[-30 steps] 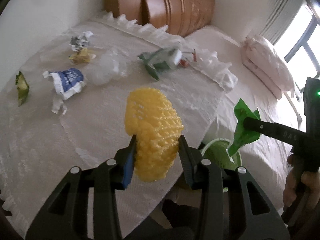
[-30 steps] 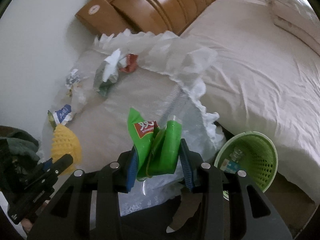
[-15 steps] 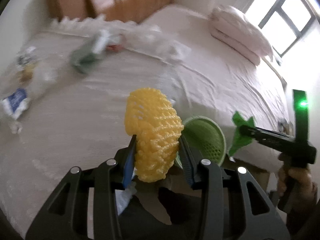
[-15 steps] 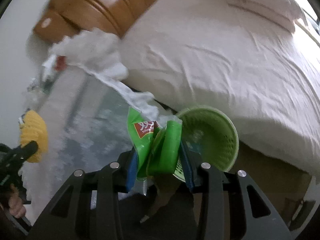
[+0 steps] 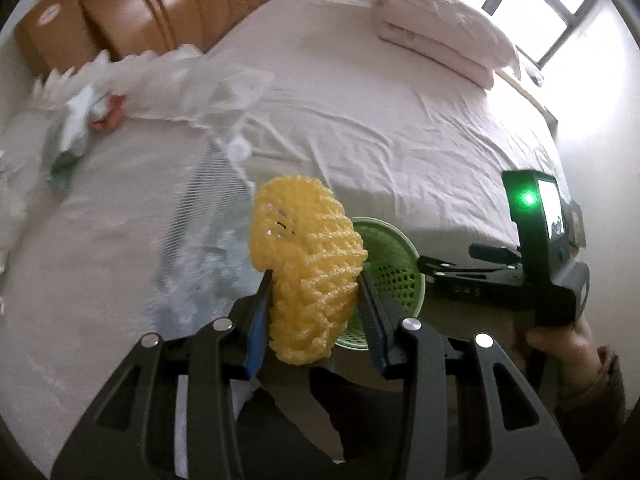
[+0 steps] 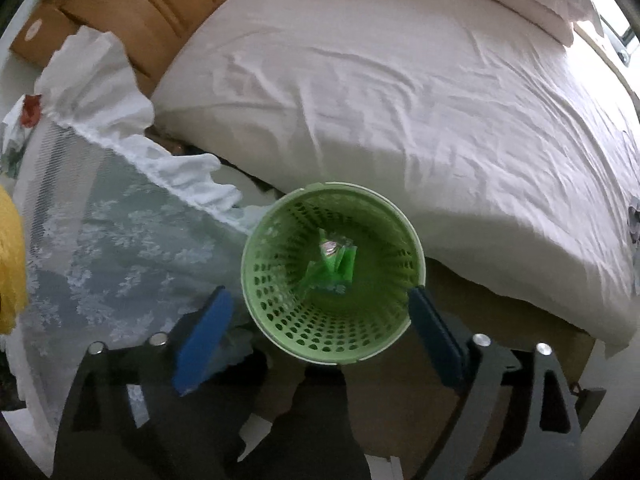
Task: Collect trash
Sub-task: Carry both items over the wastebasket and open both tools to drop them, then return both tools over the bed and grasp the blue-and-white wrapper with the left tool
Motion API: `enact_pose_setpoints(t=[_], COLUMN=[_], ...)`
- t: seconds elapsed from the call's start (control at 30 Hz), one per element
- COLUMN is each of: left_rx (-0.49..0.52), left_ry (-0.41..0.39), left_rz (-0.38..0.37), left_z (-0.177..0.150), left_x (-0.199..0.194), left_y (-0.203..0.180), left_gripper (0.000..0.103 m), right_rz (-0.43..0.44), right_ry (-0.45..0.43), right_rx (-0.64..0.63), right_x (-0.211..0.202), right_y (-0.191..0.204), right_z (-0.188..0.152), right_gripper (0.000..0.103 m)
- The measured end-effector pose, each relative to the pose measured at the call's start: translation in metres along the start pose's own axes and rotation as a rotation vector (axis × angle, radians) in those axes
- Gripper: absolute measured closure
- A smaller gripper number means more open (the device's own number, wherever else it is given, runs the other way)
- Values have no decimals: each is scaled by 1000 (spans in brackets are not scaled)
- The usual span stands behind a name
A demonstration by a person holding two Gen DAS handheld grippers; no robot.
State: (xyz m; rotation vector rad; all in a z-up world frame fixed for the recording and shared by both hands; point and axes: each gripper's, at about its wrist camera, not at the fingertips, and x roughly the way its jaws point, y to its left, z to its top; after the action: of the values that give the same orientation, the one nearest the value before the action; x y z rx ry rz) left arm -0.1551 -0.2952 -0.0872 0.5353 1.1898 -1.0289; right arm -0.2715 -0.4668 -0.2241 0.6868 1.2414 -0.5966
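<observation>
My left gripper (image 5: 314,286) is shut on a yellow foam fruit net (image 5: 306,272) and holds it above the table's edge, beside the green perforated bin (image 5: 390,276). My right gripper (image 6: 320,304) is open and empty, straight above the bin (image 6: 280,320). The green snack wrapper (image 6: 334,264) lies at the bottom of the bin. The right gripper also shows in the left wrist view (image 5: 424,266), over the bin's right rim. The yellow net shows at the left edge of the right wrist view (image 6: 10,264).
A lace-covered table (image 5: 100,240) at left carries a green-white wrapper (image 5: 72,136) and a red scrap (image 5: 110,114). A bed (image 6: 400,100) with white sheet lies behind the bin, with a wooden headboard (image 5: 160,4) and folded bedding (image 5: 440,28).
My right gripper has opened above the bin and the green wrapper has dropped into it. Both grippers have swung right from the table toward the bin. The left still holds the yellow net.
</observation>
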Motion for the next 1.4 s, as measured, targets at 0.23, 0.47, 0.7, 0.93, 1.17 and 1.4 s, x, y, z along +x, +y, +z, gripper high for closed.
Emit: enact_pose_setpoints(t=[0.23, 0.47, 0.7, 0.93, 1.17, 1.4], left_rx=[47, 109, 160, 172, 28, -180], left_ry=[34, 76, 96, 42, -79, -230], left_rz=[-34, -79, -111, -88, -41, 154], left_z=[11, 19, 22, 27, 30, -9], left_x=[26, 52, 65, 48, -11, -86], left_y=[-40, -76, -99, -99, -43, 73], left_gripper=[63, 63, 28, 8, 8, 8], right_rz=[-50, -98, -102, -106, -80, 28], right_ry=[-30, -85, -90, -106, -146, -209], right_rx=[21, 110, 183, 210, 157, -45], right_x=[-15, -39, -47, -54, -75, -100], right_y=[-34, -78, -102, -105, -76, 26], right_z=[1, -8, -19, -24, -18, 11], right_gripper=[7, 3, 3, 3, 3, 3])
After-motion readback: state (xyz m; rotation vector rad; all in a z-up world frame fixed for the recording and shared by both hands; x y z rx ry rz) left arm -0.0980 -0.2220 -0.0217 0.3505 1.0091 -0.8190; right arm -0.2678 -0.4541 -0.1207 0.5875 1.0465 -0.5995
